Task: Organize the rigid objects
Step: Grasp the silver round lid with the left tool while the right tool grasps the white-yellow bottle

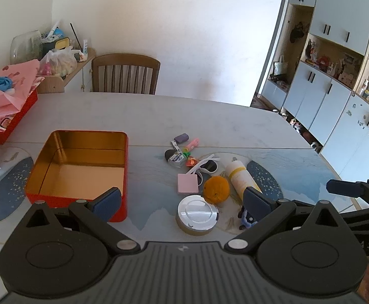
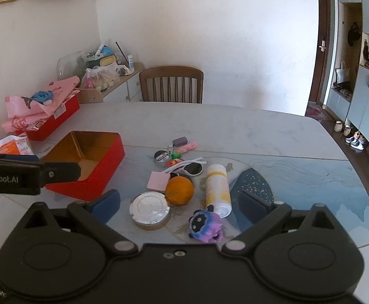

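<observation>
On the pale marble-patterned table (image 2: 235,126), the open red metal tin with a gold inside (image 1: 83,167) sits empty at the left, presumably the place where the loose things are meant to go, since they lie clustered just to its right. The left gripper (image 1: 182,202) hangs above the near edge with its blue pads spread wide and nothing between them. Next comes the round silver-lidded tin (image 2: 149,209), touching the orange fruit (image 2: 179,190), with the square pink pad (image 2: 157,181) just behind; farther back lie white-framed sunglasses (image 2: 189,168), a small black tape measure (image 2: 161,156), a pink marker (image 2: 188,147) and a purple eraser-like block (image 2: 179,141). The yellow-and-white cylindrical bottle (image 2: 217,190) lies on its side beside a purple plush toy (image 2: 206,224), which the left view mostly hides behind a finger. The right gripper (image 2: 179,205) is likewise spread wide and empty. Labels are too small to read.
</observation>
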